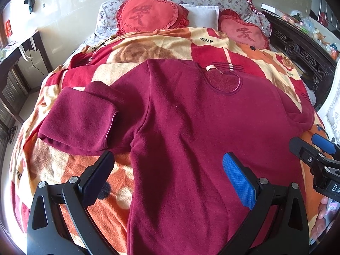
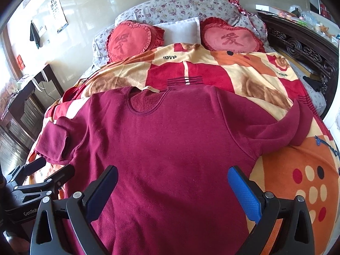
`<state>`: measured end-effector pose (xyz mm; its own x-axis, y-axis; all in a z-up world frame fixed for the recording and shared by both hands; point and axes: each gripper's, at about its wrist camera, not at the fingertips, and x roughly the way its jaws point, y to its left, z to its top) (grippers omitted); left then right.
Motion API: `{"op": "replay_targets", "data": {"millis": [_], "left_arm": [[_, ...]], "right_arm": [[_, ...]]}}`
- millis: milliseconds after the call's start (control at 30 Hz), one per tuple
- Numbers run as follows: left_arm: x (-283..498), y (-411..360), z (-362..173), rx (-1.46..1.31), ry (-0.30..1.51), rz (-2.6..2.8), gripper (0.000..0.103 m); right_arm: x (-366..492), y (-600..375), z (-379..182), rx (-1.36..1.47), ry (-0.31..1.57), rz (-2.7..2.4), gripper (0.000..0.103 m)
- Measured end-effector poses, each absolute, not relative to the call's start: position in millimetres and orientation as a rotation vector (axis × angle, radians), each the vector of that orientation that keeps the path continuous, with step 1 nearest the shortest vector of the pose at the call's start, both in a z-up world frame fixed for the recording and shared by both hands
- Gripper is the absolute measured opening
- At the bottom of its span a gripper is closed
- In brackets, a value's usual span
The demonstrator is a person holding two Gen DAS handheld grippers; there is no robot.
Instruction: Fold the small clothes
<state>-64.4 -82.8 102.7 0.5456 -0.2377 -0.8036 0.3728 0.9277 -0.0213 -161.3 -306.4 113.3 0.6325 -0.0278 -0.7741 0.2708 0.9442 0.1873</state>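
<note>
A dark red long-sleeved top lies flat on the bed, neckline toward the pillows. Its left sleeve is folded back on itself beside the body. The right sleeve is bunched up at the shoulder. My left gripper hovers open over the lower left part of the top, nothing between its fingers. My right gripper is open above the lower middle of the top, also holding nothing. Each gripper shows at the edge of the other's view: the right gripper and the left gripper.
An orange, red and cream blanket covers the bed. Two red heart cushions and a white pillow sit at the head. A dark carved headboard runs along the right, a dark side table stands left.
</note>
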Motion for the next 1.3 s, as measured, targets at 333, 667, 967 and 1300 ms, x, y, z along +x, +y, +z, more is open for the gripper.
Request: {"op": "replay_targets", "data": {"millis": [333,667,967,1300], "left_arm": [[-55.3,-76.9,97.1,0.15,0.939,-0.344,0.102],[-51.2,-71.2,94.1,0.148,0.946,-0.335,0.102],[-42.3,-62.0,88.8,0.138,0.96,-0.316,0.102],[-30.9,-46.9,83.0,0.128,0.972,-0.28,0.102]], "right_arm": [[-150.1,-298.8,106.0,0.291,0.896,-0.152,0.102],[-141.6,-290.8,100.3,0.28,0.913,-0.132,0.102],[-135.3,-286.1,94.6,0.276,0.935,-0.119,0.102],[-127.7,-276.5,90.2,0.268,0.94,-0.099,0.102]]}}
